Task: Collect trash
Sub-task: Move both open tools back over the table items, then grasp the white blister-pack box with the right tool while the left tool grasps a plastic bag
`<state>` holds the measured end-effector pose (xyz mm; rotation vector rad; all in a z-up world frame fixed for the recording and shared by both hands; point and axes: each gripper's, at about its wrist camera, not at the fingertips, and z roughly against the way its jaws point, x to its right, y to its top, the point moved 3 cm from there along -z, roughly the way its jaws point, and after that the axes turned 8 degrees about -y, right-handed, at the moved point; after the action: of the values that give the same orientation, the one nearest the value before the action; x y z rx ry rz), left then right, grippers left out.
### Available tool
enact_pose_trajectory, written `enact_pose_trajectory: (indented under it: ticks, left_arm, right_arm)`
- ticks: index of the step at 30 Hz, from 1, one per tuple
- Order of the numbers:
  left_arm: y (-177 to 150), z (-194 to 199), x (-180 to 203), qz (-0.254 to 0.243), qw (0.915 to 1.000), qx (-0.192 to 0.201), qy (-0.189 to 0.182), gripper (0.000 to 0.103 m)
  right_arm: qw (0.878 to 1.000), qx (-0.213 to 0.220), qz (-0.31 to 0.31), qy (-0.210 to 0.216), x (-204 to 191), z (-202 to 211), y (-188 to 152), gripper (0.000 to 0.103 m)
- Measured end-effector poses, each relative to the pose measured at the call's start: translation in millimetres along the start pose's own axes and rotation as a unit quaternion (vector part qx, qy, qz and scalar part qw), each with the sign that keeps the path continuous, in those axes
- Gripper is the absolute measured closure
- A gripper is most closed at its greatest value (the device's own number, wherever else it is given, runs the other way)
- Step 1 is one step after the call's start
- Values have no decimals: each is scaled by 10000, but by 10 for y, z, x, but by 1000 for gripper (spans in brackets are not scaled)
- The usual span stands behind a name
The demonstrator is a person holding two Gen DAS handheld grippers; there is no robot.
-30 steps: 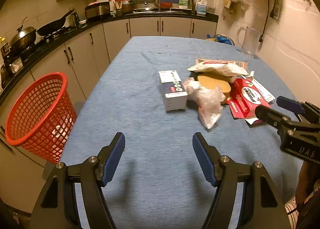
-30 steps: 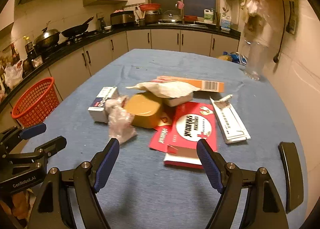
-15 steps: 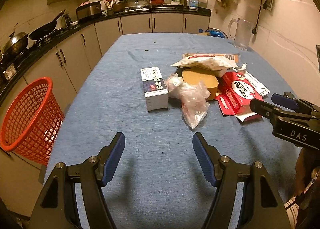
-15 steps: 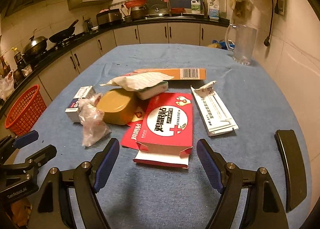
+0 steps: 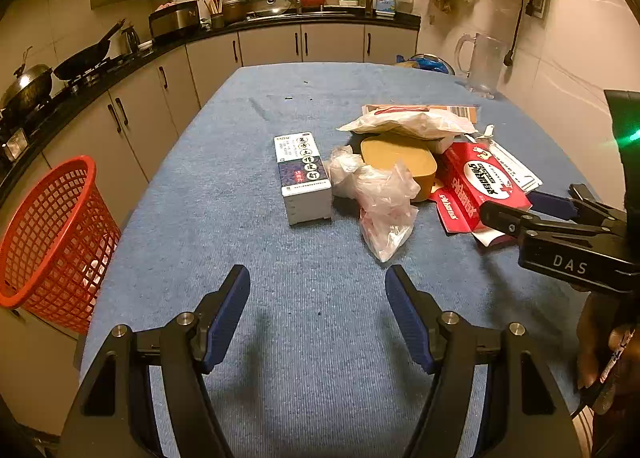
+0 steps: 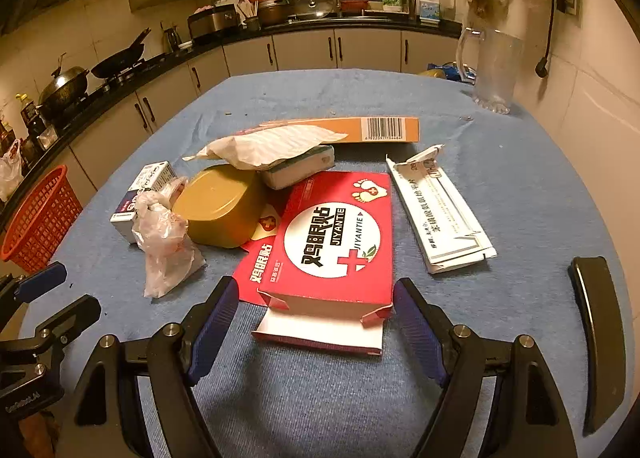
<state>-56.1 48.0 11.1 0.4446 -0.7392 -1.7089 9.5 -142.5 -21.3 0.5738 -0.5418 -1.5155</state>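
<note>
A heap of trash lies on the blue table (image 5: 224,194): a red box (image 6: 336,242), a tan upturned bowl (image 6: 220,210), a crumpled clear bag (image 5: 380,202), a white and blue box (image 5: 304,178), a white wrapper (image 6: 264,146), an orange barcode box (image 6: 380,130) and a flattened white carton (image 6: 440,218). My right gripper (image 6: 316,298) is open, low over the table, with the red box's near end between its fingers; I see no pad pressing on it. My left gripper (image 5: 317,286) is open and holds nothing, short of the bag. A red basket (image 5: 52,234) stands off the table's left edge.
A clear pitcher (image 6: 496,66) stands at the table's far right corner. Kitchen counters with pans and a wok (image 5: 28,86) run along the left and back walls. A black curved bar (image 6: 596,338) sits at the table's right edge. The right gripper (image 5: 516,206) shows in the left wrist view.
The right gripper has come forward and down, so the red box's near end now sits between its fingers. The left gripper shifted slightly toward the heap. Neither gripper's opening changed.
</note>
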Motion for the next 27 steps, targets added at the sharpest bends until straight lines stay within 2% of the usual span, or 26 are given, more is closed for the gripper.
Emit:
enact_pose_trajectory:
  ticks: [10, 17, 27]
  left_arm:
    - [11, -65, -23, 49, 10000, -4, -24, 34]
    - [30, -87, -41, 79, 10000, -17, -35, 34]
    - [111, -111, -49, 148, 9998, -24, -92, 34]
  right_arm:
    - [9999, -62, 97, 31, -58, -105, 98, 21]
    - [9999, -64, 133, 37, -64, -101, 81, 52]
    - [9998, -20, 114, 141, 3, -47, 76, 81]
